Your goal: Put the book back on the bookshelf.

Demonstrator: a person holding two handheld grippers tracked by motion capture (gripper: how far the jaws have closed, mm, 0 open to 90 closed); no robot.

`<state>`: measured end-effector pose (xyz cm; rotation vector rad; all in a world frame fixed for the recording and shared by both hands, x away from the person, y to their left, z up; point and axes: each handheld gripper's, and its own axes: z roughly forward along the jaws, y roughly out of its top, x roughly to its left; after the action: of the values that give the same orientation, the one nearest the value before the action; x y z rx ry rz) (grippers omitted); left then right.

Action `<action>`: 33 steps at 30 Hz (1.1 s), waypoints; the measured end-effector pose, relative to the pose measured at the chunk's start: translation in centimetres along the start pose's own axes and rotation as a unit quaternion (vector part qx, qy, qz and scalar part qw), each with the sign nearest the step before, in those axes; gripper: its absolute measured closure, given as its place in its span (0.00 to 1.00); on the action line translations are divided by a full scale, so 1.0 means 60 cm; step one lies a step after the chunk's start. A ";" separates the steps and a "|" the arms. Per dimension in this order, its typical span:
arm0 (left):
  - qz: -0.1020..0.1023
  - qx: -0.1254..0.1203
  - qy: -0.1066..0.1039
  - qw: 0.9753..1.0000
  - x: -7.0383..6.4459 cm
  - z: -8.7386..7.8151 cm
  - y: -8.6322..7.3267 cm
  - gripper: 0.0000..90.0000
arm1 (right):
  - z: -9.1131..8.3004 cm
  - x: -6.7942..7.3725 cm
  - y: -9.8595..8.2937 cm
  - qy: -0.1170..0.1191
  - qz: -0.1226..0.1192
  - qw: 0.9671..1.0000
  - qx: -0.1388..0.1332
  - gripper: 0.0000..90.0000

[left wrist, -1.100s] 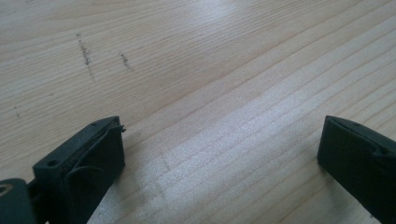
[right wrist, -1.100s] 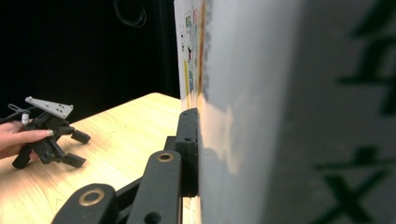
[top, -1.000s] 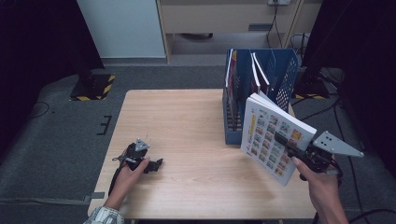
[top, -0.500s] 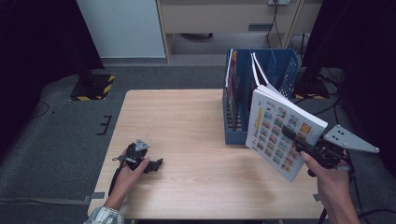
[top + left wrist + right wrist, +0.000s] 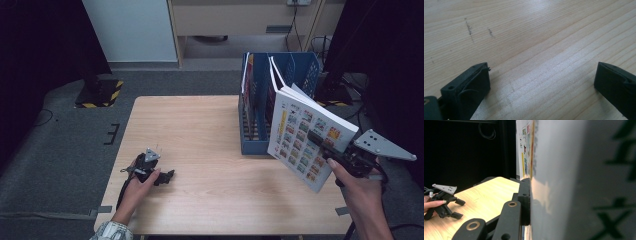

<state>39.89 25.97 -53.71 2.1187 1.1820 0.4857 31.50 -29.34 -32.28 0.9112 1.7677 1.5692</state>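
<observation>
- The right hand-held gripper [image 5: 320, 142] is clamped on a thin white book with many small colour pictures on its cover [image 5: 305, 137]. The book hangs in the air, tilted, just in front of the blue plastic file box [image 5: 255, 147] and a little to its right.
- In the right hand-held gripper's own view, one black jaw presses flat on the book's pale cover [image 5: 574, 182]. The other jaw is hidden behind the book.
- The left hand-held gripper [image 5: 167, 176] rests on the light wooden desk [image 5: 200, 130], well to the left of the blue file box and nearer the person. Its jaws are wide apart with nothing between them, just bare wood [image 5: 536, 50].
- The blue file box stands upright at the far right side of the desk. Some other thin books [image 5: 246, 75] already stand in its slots.
- I think the step in hand is carrying the book to or from the blue file box; I cannot tell which way.
- If it is going in, the next move needs the book turned upright, its thin edge lined up over a free slot in the blue file box, then slid down gently.
- The left hand-held gripper could hold the blue file box steady so it does not tip.
</observation>
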 end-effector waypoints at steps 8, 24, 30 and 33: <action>-0.001 0.000 0.000 1.000 0.000 0.000 0.000 0.00 | -0.008 -0.009 0.005 -0.009 0.002 1.000 -0.003 0.82; 0.000 0.000 0.000 1.000 0.000 0.000 0.000 0.00 | -0.011 -0.032 0.023 -0.051 0.008 0.999 0.000 0.82; -0.001 0.000 0.000 1.000 0.000 0.001 0.000 0.00 | -0.005 -0.045 0.029 -0.073 0.010 0.997 0.004 0.82; -0.001 0.000 0.000 1.000 0.000 0.001 0.000 0.00 | 0.001 -0.050 0.033 -0.083 0.013 0.996 0.005 0.82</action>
<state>39.92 25.93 -53.71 2.1170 1.1840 0.4840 33.50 -31.62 -30.32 1.0414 1.6545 1.4573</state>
